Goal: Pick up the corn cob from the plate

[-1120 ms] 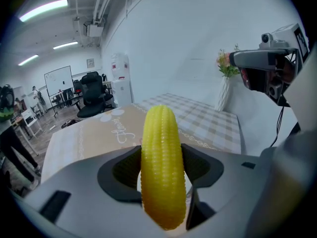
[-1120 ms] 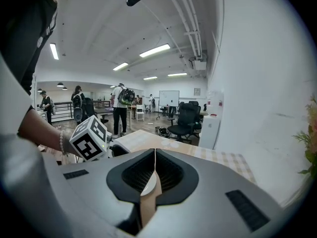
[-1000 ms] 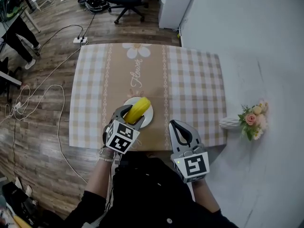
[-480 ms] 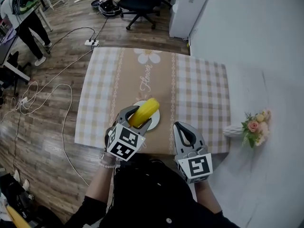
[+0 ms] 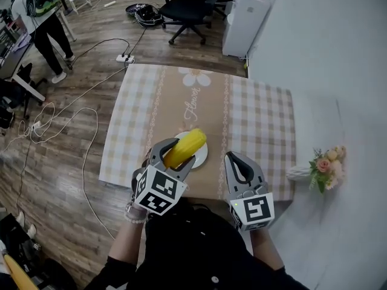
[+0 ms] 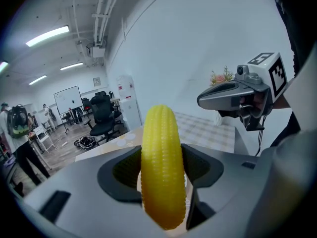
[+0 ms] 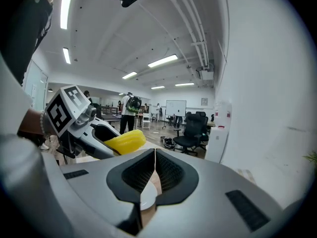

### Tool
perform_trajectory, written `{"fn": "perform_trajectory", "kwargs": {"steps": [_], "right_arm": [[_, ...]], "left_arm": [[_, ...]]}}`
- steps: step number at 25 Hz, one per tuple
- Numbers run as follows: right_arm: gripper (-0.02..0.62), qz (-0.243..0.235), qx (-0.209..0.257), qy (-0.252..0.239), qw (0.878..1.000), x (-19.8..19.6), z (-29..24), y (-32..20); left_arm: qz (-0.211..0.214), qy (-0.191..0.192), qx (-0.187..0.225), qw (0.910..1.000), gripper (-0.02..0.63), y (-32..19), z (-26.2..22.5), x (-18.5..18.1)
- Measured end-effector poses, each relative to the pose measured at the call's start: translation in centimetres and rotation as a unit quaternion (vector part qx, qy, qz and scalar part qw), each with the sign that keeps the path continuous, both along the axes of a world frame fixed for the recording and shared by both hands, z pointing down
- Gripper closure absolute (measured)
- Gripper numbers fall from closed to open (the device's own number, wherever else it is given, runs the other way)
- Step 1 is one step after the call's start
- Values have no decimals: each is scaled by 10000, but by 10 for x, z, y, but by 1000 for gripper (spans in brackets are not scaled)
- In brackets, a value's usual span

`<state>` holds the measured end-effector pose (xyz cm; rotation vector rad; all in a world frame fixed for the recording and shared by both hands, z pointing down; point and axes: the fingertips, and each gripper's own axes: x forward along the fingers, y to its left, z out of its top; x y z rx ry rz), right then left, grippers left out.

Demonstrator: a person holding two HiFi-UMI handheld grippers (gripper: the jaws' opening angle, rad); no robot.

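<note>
Head view: L gripper point(image 5: 174, 153) pinches the corn cob point(image 5: 186, 146) btwn its two jaws, low in frame, just in front of the person. Cob's long axis runs diagonal, lower-left to upper-right. Near end sits in the jaws; free rounded end points away from the person & a bit toward the R side. From this angle the cob lies over the white plate point(image 5: 202, 157) & covers most of it; only the plate's R rim & a sliver on the far side show. Plate sits on the checked tablecloth point(image 5: 260, 122), on its brown centre strip, near the cloth's near edge.

Left gripper view: cob runs along the jaw direction, straight out from the camera, tip up & away. Both dark pads point(image 6: 124, 171) press on its flanks, approx mid-length. Cob is yellow, kernel rows clear, slight curve.

Right gripper view: cob pokes out of the L gripper toward the R, roughly level, w/ the room behind it, so it looks held up off the plate, not resting.

R gripper point(image 5: 233, 156): jaws pressed together, nothing btwn them. It is held beside the L gripper but apart from it, over the cloth's near edge, R of the plate.

Elsewhere: white vase w/ pink flowers point(image 5: 298, 173) on the white surface R of the cloth; black office chair point(image 5: 188, 2) & white cabinet point(image 5: 242, 14) beyond the far edge; power strip point(image 5: 125, 58) on the wood floor point(image 5: 60, 180); a person point(image 5: 42, 11) standing at far L.
</note>
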<state>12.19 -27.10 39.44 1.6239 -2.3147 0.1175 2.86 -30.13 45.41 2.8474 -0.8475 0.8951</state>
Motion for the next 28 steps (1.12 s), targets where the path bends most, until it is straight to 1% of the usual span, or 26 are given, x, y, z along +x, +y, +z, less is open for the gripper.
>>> {"fn": "perform_trajectory", "kwargs": {"steps": [8, 11, 15, 19, 28], "right_arm": [[553, -120, 198, 21, 9997, -5, -14, -2], [554, -205, 282, 60, 9994, -9, -19, -3], [553, -275, 329, 57, 9991, -12, -24, -4], [553, -343, 325, 47, 9989, -16, -24, -2], [554, -520, 277, 7, 9983, -31, -21, -4]], "left_arm": [[-142, 78, 256, 9995, 348, 10, -25, -12], [-282, 110, 321, 9990, 348, 13, -32, -19], [-510, 117, 330, 9981, 348, 16, -35, -34], [-640, 89, 316, 9974, 348, 20, -34, -45], [-745, 109, 333, 9966, 348, 23, -36, -55]]}}
